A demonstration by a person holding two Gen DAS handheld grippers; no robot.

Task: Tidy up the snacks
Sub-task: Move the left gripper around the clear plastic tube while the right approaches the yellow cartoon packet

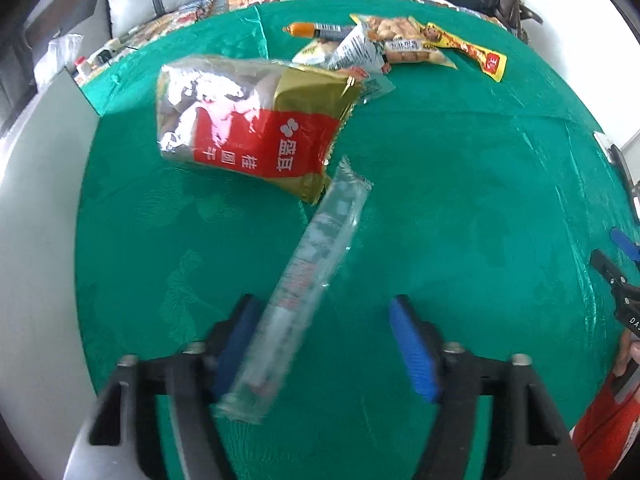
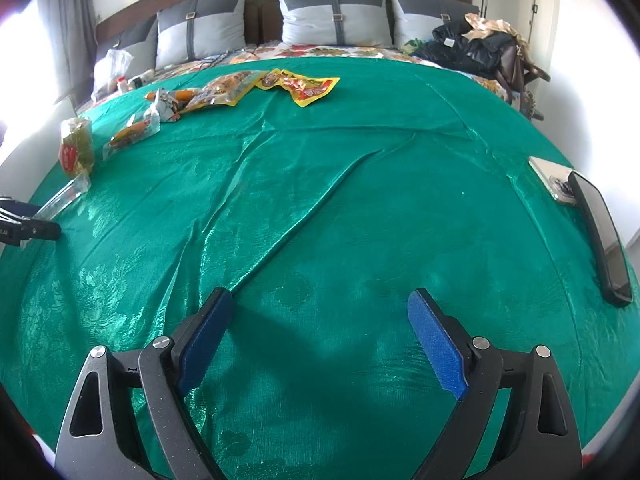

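My left gripper point(image 1: 324, 340) points down at the green bedspread point(image 1: 440, 200), its blue pads apart. A long clear snack packet point(image 1: 308, 280) lies blurred between them. Its near end rests against the left pad point(image 1: 236, 344) and stands well apart from the right pad. Just beyond lies a red and gold bag point(image 1: 260, 120). Farther back sits a heap of snacks point(image 1: 380, 44) with an orange sausage point(image 1: 308, 29) and a yellow packet point(image 1: 468, 48). My right gripper point(image 2: 320, 298) hangs open over bare cloth with nothing between its fingers.
A dark flat device point(image 2: 600, 236) and a pale notebook point(image 2: 552, 176) lie at the bed's right edge. Grey pillows point(image 2: 332, 12) line the headboard, with dark clothes point(image 2: 472, 48) heaped at the back right. A small bottle point(image 2: 122, 84) stands at the back left.
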